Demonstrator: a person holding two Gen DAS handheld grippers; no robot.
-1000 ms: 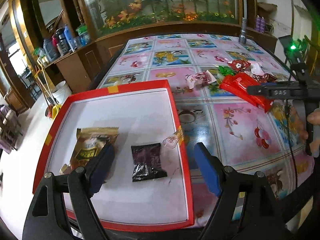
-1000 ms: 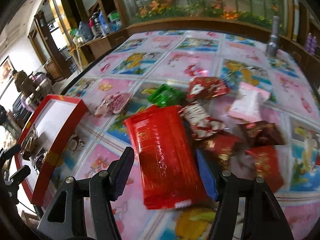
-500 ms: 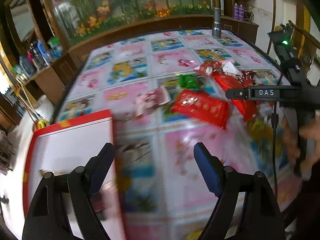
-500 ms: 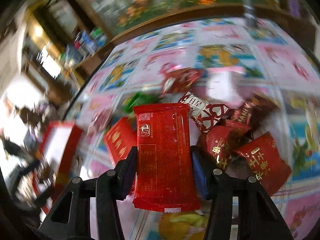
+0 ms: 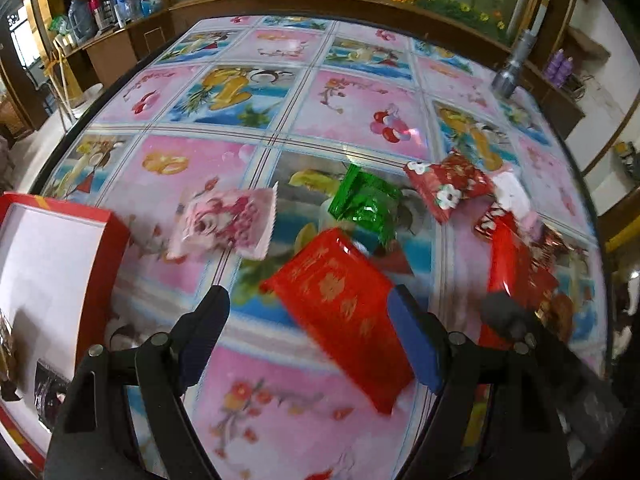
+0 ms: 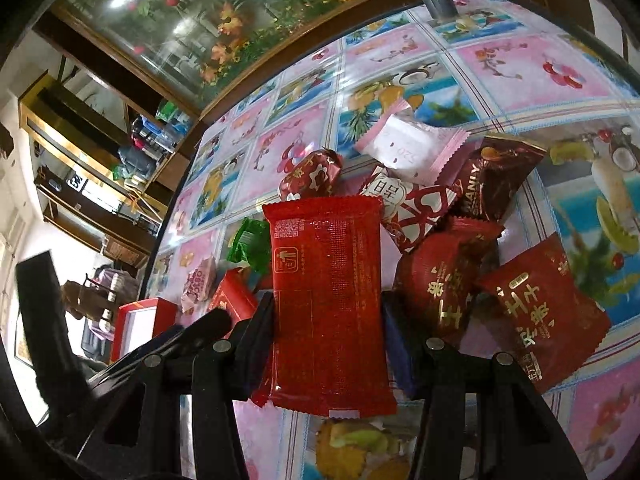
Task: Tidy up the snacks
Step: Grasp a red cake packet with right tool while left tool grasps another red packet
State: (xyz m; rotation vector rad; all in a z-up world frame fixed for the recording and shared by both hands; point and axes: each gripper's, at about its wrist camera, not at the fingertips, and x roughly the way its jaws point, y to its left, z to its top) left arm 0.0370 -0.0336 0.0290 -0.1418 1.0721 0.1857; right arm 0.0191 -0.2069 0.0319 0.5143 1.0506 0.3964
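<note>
The right gripper [image 6: 326, 320] pinches a long red packet [image 6: 328, 300] across its lower half, both pads pressed on its edges; the packet stands lengthwise toward twelve o'clock. It looks light, soft and slick, so a hold across the narrow width seems wise. The left gripper [image 5: 308, 340] is spread wide with nothing in it, hovering over a red pouch [image 5: 340, 312] lying flat on the table [image 5: 280, 420]. That pouch likely crinkles and slides; its short edges suit the pads. At nine o'clock sits the red box [image 5: 104, 264]. Farther, toward eleven, a pink packet [image 5: 224, 224]; toward one, a green wrapper [image 5: 364, 204] and more heaped red sweets crowd the way.
</note>
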